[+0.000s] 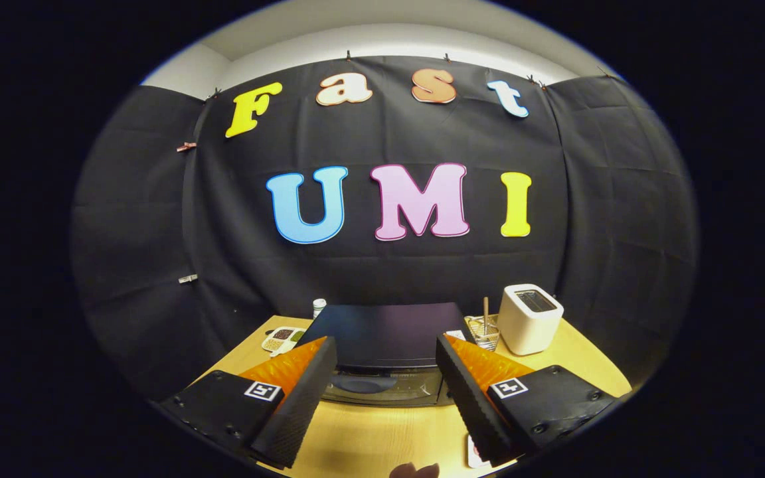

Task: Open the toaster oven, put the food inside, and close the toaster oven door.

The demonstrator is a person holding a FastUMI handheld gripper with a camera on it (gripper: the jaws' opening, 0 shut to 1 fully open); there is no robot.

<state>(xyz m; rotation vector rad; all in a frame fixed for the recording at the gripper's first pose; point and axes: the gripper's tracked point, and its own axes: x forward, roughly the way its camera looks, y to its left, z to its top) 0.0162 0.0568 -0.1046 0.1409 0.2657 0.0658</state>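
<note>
Gripper view: hand-held gripper [386, 372] spread wide, empty, before closed toaster oven [382, 342].

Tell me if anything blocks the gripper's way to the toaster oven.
Nothing visible does. The gripper is open, and the toaster oven sits just ahead between its fingers, with bare table in between. The white toaster stands off to the side.
</note>
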